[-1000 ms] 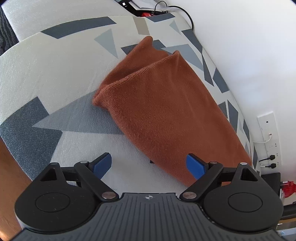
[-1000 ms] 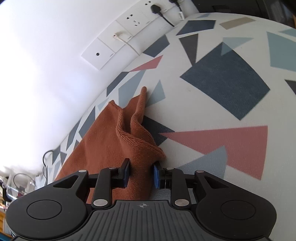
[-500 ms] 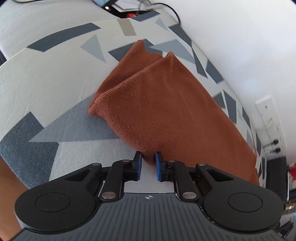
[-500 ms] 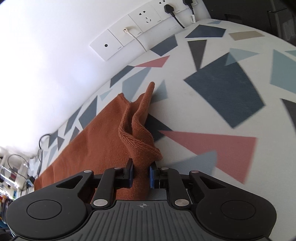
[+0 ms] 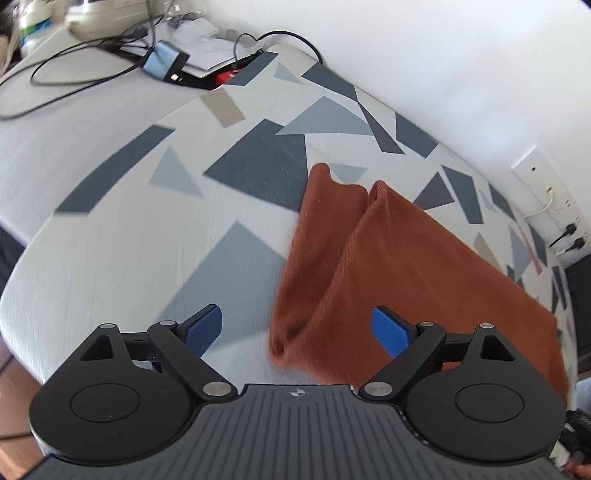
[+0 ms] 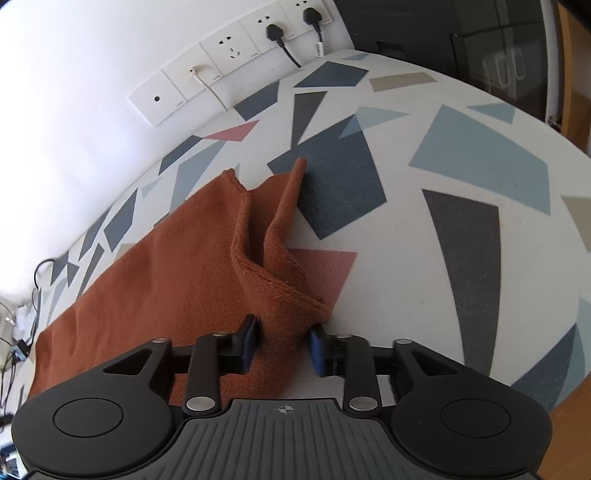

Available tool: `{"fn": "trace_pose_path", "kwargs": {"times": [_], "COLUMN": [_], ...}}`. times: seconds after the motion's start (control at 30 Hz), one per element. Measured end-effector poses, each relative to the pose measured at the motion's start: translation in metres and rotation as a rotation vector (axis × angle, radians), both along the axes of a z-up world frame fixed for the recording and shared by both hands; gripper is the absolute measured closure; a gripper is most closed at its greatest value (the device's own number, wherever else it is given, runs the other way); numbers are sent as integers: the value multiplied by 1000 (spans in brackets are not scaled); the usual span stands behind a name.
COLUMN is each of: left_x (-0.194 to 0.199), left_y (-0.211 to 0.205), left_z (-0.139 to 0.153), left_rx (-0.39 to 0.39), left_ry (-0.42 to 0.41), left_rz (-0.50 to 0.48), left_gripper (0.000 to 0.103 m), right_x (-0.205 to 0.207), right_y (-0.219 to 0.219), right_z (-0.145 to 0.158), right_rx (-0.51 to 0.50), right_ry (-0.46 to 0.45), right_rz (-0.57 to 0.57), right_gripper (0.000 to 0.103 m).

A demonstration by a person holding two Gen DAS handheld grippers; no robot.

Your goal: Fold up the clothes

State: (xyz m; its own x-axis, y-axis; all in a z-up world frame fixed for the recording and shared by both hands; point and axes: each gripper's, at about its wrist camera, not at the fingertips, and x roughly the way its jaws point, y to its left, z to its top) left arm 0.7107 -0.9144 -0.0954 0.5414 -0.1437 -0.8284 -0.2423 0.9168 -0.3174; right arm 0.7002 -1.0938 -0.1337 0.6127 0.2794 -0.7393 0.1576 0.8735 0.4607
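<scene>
**Ana:** Fingers first: how do they stand on each side?

**Ben:** On the left gripper [image 5: 295,328] the blue-padded fingers [image 5: 205,326] are spread wide, and they have just been opening. The near folded corner of the rust-orange knitted garment [image 5: 406,258] lies in the gap between them, but neither pad presses on it.

**Ana:** And the right gripper [image 6: 282,345]?

**Ben:** Its fingers [image 6: 248,341] sit partly apart, also just opening. A bunched end of the same garment [image 6: 166,280] runs between them. The cloth fills most of the gap and brushes the pads; I read it as let go, not pinched.

**Ana:** Where does the garment lie?

**Ben:** Folded lengthwise into a long band on the white surface printed with grey, blue and pink geometric shapes [image 6: 424,258], running alongside the white wall [image 6: 74,110]. At the right gripper's end a ridge of fabric stands up, with a pointed flap reaching onto a dark blue patch.

**Ana:** Anything else nearby?

**Ben:** White wall sockets with two black plugs [image 6: 273,31] above the surface's far edge, and, in the left view, a tangle of black cables [image 5: 92,59] beyond the surface.
</scene>
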Motion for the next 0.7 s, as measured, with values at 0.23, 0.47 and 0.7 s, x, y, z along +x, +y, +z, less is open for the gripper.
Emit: {"fn": "trace_pose_path", "kwargs": {"times": [0.23,0.47,0.7], "left_x": [49,78,89], "left_y": [-16,-40,-55], "left_z": [-18,-35,-40], "left_rx": [43,125,211], "left_ry": [26,43,20], "left_rz": [-83,-227,-309], "left_gripper": [7,1,0], "right_x": [-3,9,50], "right_y": [11,1,6], "right_z": [12,21,8], "right_rx": [-91,-149,-205], "right_ry": [-50,-84,-64], "right_rz": [-21,21,75], "right_gripper": [17,1,1]}}
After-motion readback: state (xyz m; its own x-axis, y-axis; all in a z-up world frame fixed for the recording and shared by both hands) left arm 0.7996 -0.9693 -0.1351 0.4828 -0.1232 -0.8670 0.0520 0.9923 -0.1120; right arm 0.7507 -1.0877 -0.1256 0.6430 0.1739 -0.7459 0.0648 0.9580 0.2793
